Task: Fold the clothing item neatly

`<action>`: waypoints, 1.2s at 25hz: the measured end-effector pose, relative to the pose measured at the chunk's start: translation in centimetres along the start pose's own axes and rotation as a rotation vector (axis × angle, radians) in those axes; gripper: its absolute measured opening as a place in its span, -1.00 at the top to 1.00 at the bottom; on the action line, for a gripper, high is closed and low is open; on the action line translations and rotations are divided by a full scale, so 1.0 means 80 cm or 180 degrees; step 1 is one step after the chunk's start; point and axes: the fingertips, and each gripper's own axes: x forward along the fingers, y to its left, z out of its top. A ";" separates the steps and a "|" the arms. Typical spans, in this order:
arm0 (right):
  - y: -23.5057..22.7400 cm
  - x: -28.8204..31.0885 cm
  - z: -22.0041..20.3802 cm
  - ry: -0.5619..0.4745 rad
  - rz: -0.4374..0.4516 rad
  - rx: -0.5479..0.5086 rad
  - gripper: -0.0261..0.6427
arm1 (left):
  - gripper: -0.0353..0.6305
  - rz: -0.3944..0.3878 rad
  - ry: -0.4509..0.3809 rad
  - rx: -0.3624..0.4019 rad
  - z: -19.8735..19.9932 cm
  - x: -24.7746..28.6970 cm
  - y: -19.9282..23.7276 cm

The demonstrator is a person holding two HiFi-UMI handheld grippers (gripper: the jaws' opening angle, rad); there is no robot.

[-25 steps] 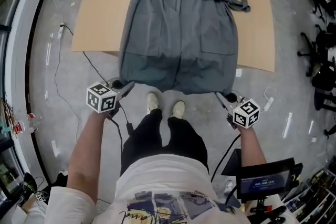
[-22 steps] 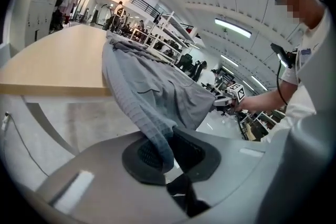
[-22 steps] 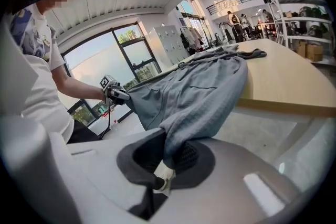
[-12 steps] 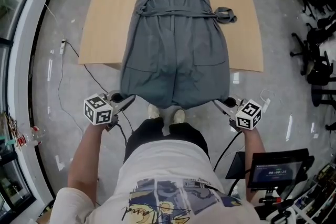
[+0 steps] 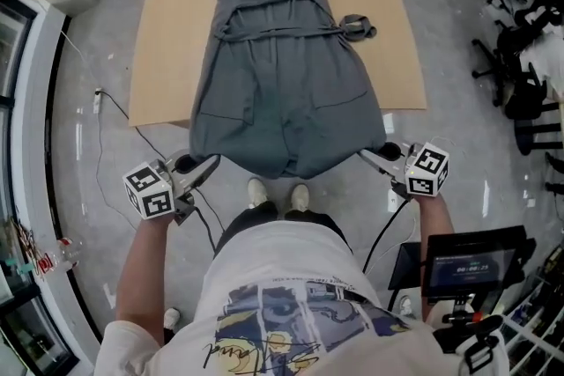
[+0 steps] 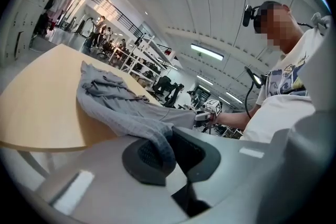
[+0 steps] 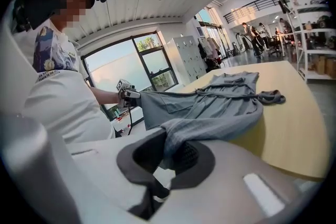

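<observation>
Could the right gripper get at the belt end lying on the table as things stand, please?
Probably not right away: the right gripper is shut on the dress at its hem, off the table's near edge. Otherwise nothing blocks the belt end.

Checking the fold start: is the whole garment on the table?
No, the garment hem overhangs the table, held by left gripper and right gripper.

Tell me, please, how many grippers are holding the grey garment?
2. The left gripper is shut on the garment's lower left corner, the right gripper on its lower right corner; both are held out past the table's near edge.
</observation>
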 end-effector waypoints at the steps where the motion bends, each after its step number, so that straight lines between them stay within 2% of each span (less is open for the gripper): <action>1: -0.001 -0.002 0.009 -0.0016 0.0000 -0.0022 0.89 | 0.84 -0.0008 -0.0042 0.0019 0.011 0.000 -0.002; 18: -0.014 -0.021 0.120 -0.0497 -0.0303 -0.0108 0.89 | 0.84 -0.0211 -0.0442 0.0411 0.141 0.001 0.008; 24: -0.031 -0.023 0.153 -0.0677 -0.0339 -0.0138 0.89 | 0.84 -0.0154 -0.0658 0.0440 0.177 0.004 0.025; 30: -0.062 -0.013 0.201 -0.0753 -0.0239 -0.0301 0.89 | 0.84 -0.0039 -0.0785 0.0461 0.217 0.011 0.049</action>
